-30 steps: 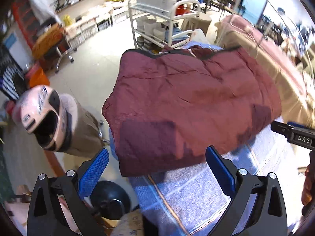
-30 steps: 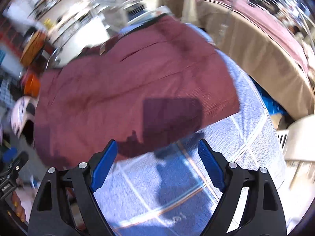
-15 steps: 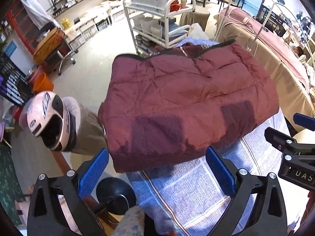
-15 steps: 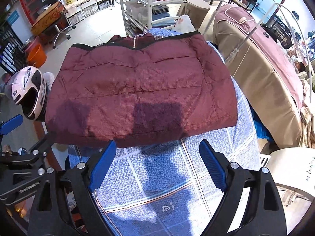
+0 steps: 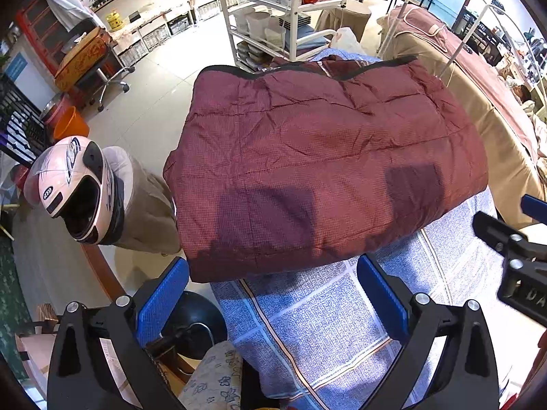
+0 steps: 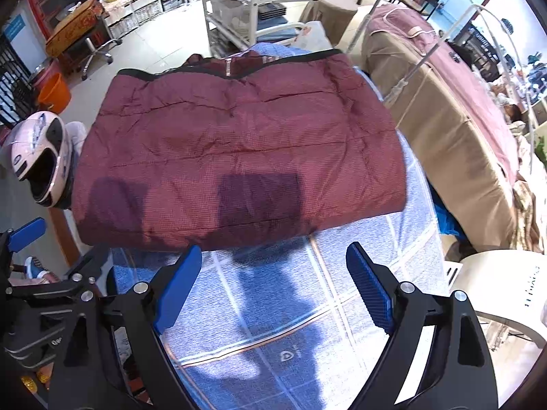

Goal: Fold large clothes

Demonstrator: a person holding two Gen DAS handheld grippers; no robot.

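Lying folded on the blue checked cloth (image 6: 342, 307), the dark red quilted jacket (image 6: 239, 157) forms a thick, nearly rectangular bundle with its black-trimmed edge at the far side. Its near edge rests on the cloth just ahead of both grippers, and its left side reaches over the edge of the covered table.

The left gripper (image 5: 271, 294) hangs above the near part of the cloth with its blue pads spread wide, and nothing is between them; it does not touch the jacket. The right gripper (image 6: 273, 282) is also released, the pads (image 6: 367, 290) far from each other, over the bare cloth just before the jacket's near edge. In the left wrist view a part of the right gripper shows at the right border.

Two square shadows fall on the front of the jacket. To the left of the table a white helmet (image 5: 73, 188) sits on what seems to be a beige covered stand, though this is not clear. Behind the table stands a white trolley (image 5: 273, 17), and to the right a bed with a beige cover (image 6: 444, 130)
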